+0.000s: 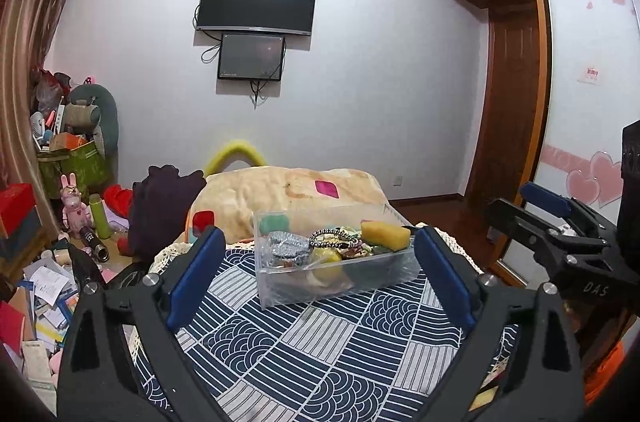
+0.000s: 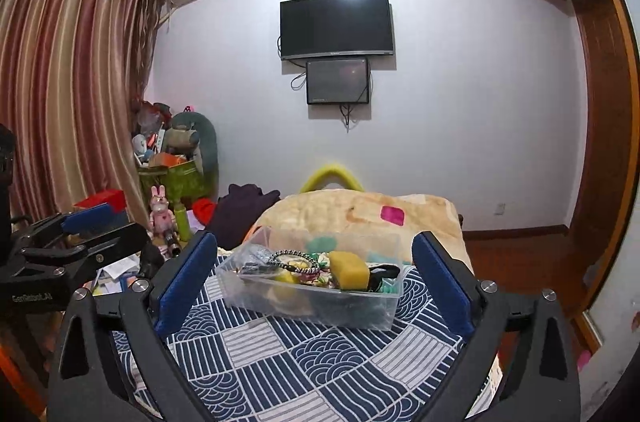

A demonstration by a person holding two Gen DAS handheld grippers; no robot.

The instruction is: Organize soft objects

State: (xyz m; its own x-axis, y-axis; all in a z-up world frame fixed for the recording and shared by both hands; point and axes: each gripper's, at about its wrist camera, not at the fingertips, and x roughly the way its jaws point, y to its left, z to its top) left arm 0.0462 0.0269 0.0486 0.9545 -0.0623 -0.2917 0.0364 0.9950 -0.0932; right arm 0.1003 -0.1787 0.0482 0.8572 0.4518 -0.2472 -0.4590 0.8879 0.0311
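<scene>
A clear plastic box [image 1: 280,296] stands on a table with a blue and white patterned cloth [image 1: 304,350]. It holds a yellow sponge [image 1: 386,236], a beaded band [image 1: 334,238] and several other soft items. It also shows in the right wrist view [image 2: 360,314], with the yellow sponge [image 2: 348,270]. My left gripper [image 1: 320,278] is open and empty, just in front of the box. My right gripper [image 2: 316,282] is open and empty, also in front of the box. The right gripper also shows at the right of the left wrist view [image 1: 556,218].
A cream blanket [image 1: 280,194] lies folded behind the box. A dark garment [image 1: 160,206] hangs to its left. The floor at left holds clutter: a pink rabbit toy [image 1: 74,206], a green bottle [image 1: 100,216], papers [image 1: 44,294]. A wooden wardrobe [image 1: 516,94] stands at right.
</scene>
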